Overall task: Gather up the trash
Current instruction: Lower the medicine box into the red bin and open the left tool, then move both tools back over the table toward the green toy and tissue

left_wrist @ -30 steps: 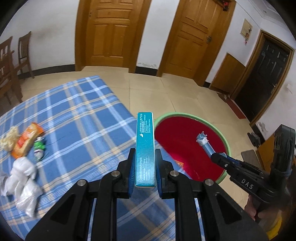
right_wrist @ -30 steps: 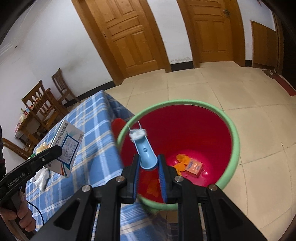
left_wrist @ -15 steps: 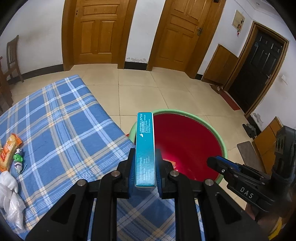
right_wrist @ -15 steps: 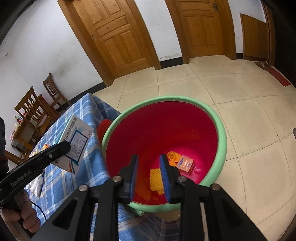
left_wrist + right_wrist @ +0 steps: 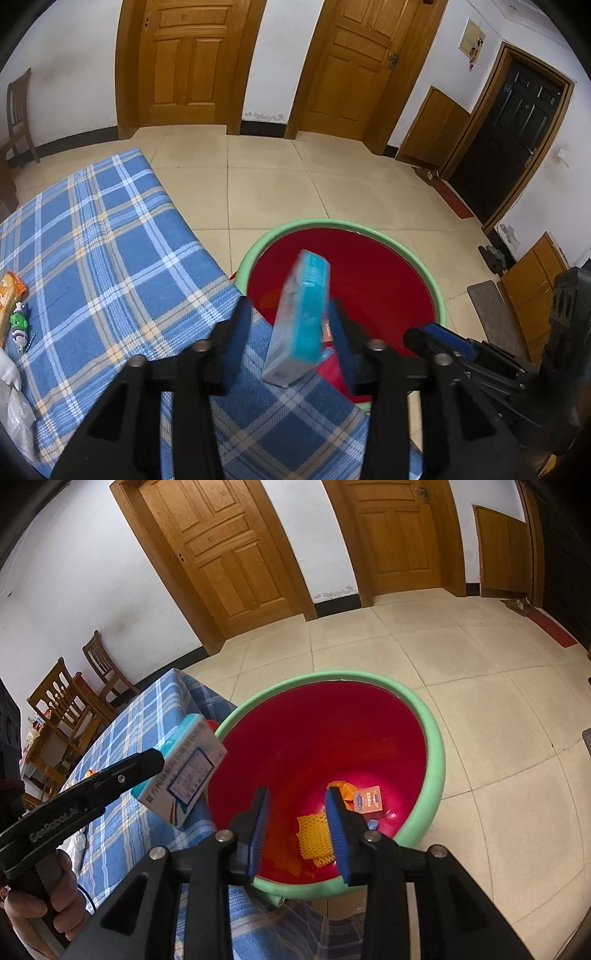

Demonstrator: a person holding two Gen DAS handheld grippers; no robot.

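Note:
A red bin with a green rim (image 5: 406,254) (image 5: 436,760) stands on the floor beside the table. My left gripper (image 5: 291,321) is open; a teal and white carton (image 5: 301,317) (image 5: 188,771) tilts loose between its spread fingers, over the table edge and bin rim. My right gripper (image 5: 297,830) is open and empty above the bin, its blue pads (image 5: 258,834) apart. In the bin lie an orange foam net (image 5: 314,838), an orange packet (image 5: 367,799) and other scraps.
The table has a blue checked cloth (image 5: 110,258). At its left lie an orange snack bag (image 5: 9,291), a small green toy (image 5: 18,325) and white plastic wrap (image 5: 11,406). Wooden chairs (image 5: 74,701), doors and tiled floor surround it.
My left gripper opened and the carton tipped free toward the bin. My right gripper let go of its blue tube half a second earlier and has opened wider since.

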